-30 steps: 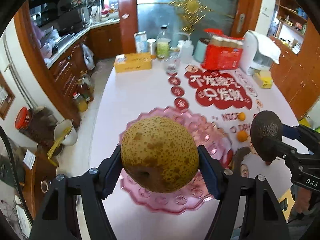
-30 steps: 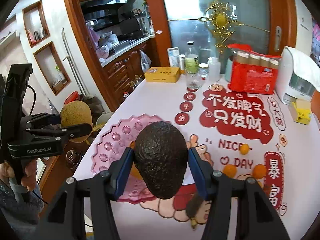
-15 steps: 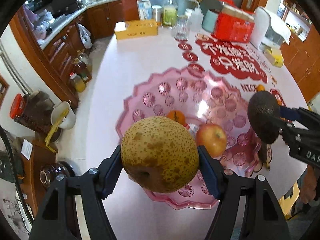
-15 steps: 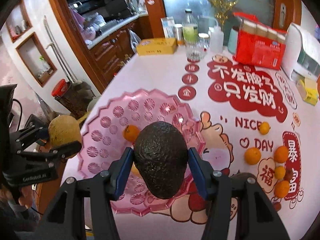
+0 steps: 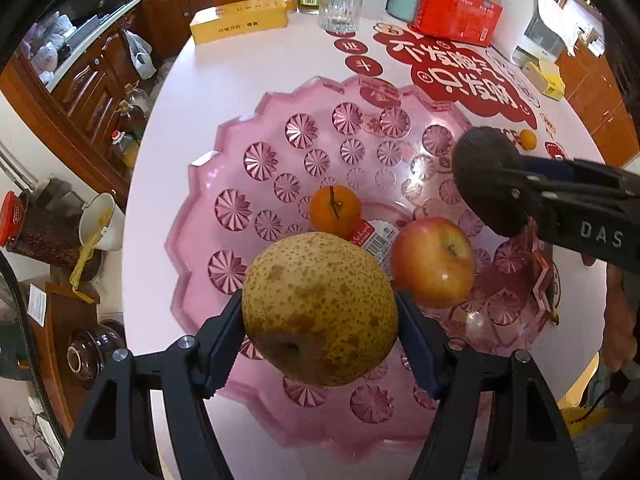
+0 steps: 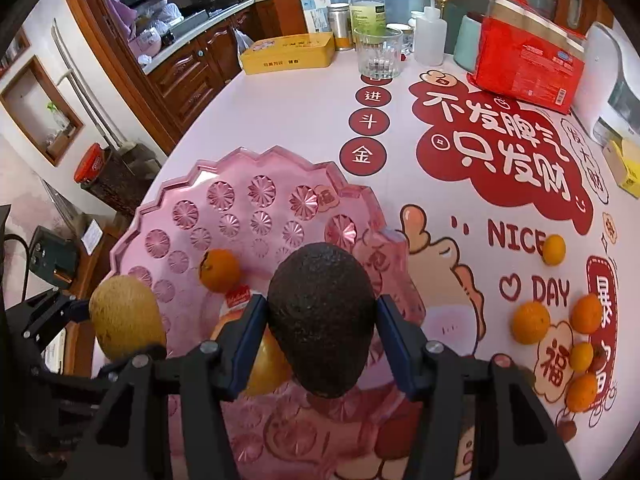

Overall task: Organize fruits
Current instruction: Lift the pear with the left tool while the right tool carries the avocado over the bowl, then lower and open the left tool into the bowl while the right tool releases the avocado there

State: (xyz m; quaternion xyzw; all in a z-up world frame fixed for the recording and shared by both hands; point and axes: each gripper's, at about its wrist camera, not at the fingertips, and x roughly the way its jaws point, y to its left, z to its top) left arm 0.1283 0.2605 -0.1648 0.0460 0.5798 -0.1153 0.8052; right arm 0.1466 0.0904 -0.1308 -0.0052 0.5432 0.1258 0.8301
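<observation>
Left gripper [image 5: 320,312] clamps a speckled pear [image 5: 320,308], calyx end toward cam, over the pink bowl [image 5: 224,208]. Right gripper [image 6: 320,320] pinches a dark avocado [image 6: 320,320], long axis along the fingers, narrow end toward cam. Both point steeply down over the bowl w/ 1 orange [image 5: 335,211] & 1 apple [image 5: 434,262] inside.

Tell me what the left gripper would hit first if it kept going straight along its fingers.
Probably the pink glass bowl: the left gripper, clamped on the pear, points down into it, near the apple. Depth is unclear.

both wrist cams steep-down, close, sharing pink tray [image 5: 208,184]
</observation>
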